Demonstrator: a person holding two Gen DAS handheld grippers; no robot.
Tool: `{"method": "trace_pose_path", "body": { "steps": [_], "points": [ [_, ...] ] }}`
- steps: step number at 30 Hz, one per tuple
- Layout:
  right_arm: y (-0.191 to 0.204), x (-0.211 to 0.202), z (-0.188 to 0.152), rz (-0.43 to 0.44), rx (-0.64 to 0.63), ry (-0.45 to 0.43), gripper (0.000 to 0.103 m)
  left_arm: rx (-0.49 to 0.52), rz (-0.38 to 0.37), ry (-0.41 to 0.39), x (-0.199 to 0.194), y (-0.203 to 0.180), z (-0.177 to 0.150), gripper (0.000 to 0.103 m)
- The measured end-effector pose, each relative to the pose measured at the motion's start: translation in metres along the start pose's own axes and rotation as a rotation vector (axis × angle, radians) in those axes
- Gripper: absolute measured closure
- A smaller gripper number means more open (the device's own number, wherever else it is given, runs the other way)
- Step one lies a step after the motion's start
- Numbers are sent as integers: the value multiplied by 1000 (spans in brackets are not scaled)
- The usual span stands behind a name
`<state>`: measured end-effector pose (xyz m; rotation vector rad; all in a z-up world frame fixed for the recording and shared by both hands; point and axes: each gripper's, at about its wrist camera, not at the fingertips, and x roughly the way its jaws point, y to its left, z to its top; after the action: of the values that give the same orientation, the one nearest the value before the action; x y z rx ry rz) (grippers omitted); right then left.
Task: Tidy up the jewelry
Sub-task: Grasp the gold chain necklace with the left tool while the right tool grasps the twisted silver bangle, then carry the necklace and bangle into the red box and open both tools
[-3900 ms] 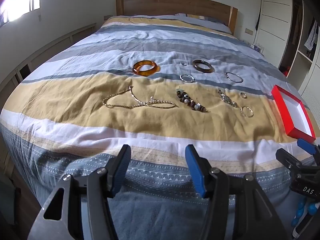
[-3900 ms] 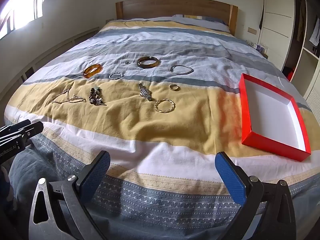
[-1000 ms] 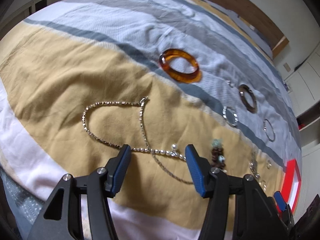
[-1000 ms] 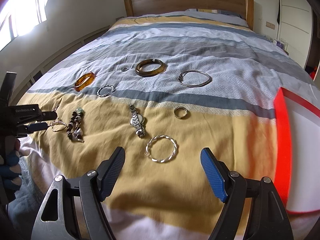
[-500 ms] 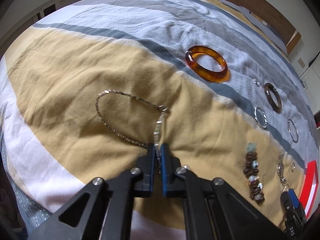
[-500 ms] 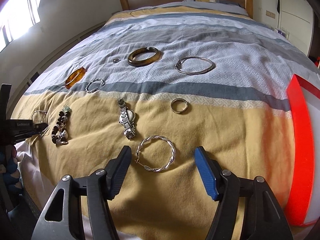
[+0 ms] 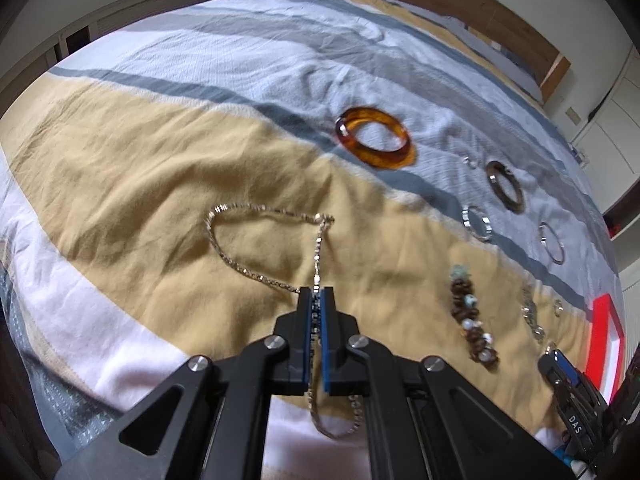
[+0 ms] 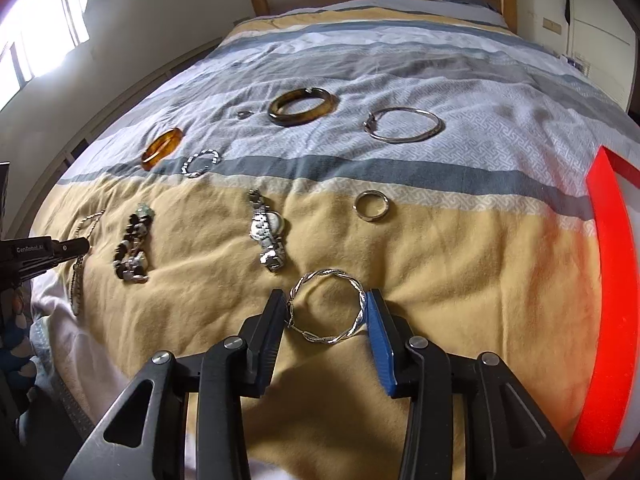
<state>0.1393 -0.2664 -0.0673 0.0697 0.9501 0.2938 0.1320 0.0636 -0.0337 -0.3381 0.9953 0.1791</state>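
The left gripper (image 7: pixel 316 300) is pinching the thin chain necklace (image 7: pixel 256 240), far left of the red box (image 8: pixel 612 280). The right gripper (image 8: pixel 325 312) is closing around the twisted silver bangle (image 8: pixel 328 308), lying nearer the box

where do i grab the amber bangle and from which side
Take the amber bangle across one stretch of its rim, one finger inside the hole, one outside, coming down from above. It lies flat on the bedspread with an open centre and nothing touching it, so any bare side works.
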Motion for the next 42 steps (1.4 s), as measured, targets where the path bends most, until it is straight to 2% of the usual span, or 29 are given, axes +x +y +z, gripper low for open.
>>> {"method": "trace_pose_path", "body": {
  "steps": [13,21,26,32,36,42],
  "points": [
    [14,-56,-2,20,-7,-84,63,65,-96,-69,-61,-15,-13,100],
    [1,-104,-7,-3,16,-159,63,144,-189,-101,-99,-55,-23,100],
    [-24,-139,-12,-40,46,-210,63,233,-278,-127,-126,-106,-27,100],
    [-75,-172,-25,-119,107,-246,63,365,-406,-131,-148,-193,-35,100],
    [-120,-185,-38,-183,160,-246,63,445,-499,-99,-152,-256,-45,100],
    [-180,-184,-48,-270,194,-213,62,543,-626,-12,-135,-353,-67,100]
  ]
}}
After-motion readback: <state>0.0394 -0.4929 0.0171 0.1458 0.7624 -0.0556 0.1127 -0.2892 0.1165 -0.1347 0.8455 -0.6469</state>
